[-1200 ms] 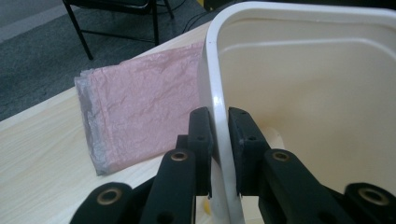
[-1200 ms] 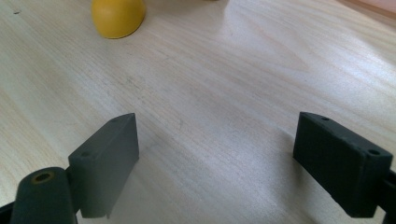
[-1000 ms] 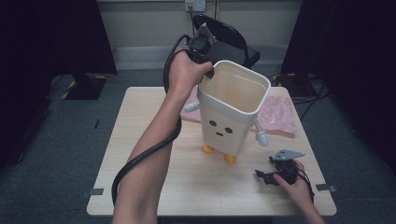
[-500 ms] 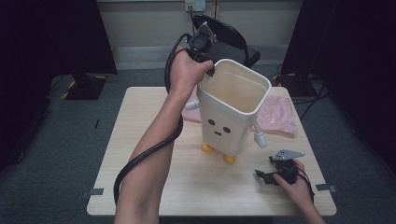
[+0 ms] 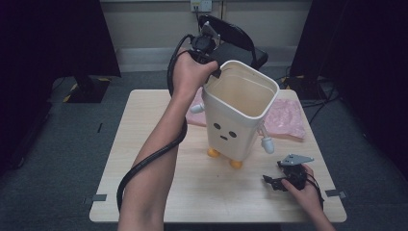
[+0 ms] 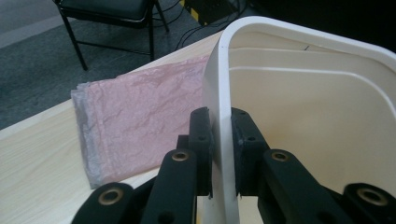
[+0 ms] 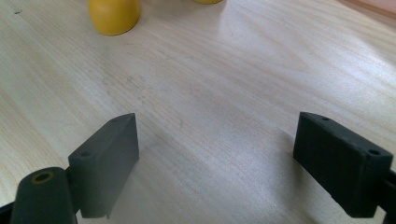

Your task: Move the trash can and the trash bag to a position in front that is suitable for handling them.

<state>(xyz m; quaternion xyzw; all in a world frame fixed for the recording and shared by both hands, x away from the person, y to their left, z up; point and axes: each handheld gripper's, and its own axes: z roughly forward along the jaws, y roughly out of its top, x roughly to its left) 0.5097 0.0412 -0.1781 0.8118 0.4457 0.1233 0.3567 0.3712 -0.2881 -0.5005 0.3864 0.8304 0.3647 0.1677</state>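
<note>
A white bin (image 5: 239,120) with a drawn face, small arms and yellow feet (image 5: 214,153) stands mid-table, tilted a little. My left gripper (image 5: 214,71) is shut on its far-left rim; in the left gripper view the jaws (image 6: 222,127) pinch the rim wall (image 6: 219,84), one pad outside and one inside. The bin's inside (image 6: 317,107) looks bare. My right gripper (image 5: 270,182) rests on the table at the front right, open, with nothing between its pads (image 7: 217,154). One yellow foot (image 7: 114,16) lies ahead of it.
A flat stack of pink plastic bags (image 5: 287,118) (image 6: 140,112) lies on the wooden table (image 5: 144,144) behind and right of the bin. A black chair (image 5: 240,38) stands beyond the far edge. Cables run over the floor at the back right.
</note>
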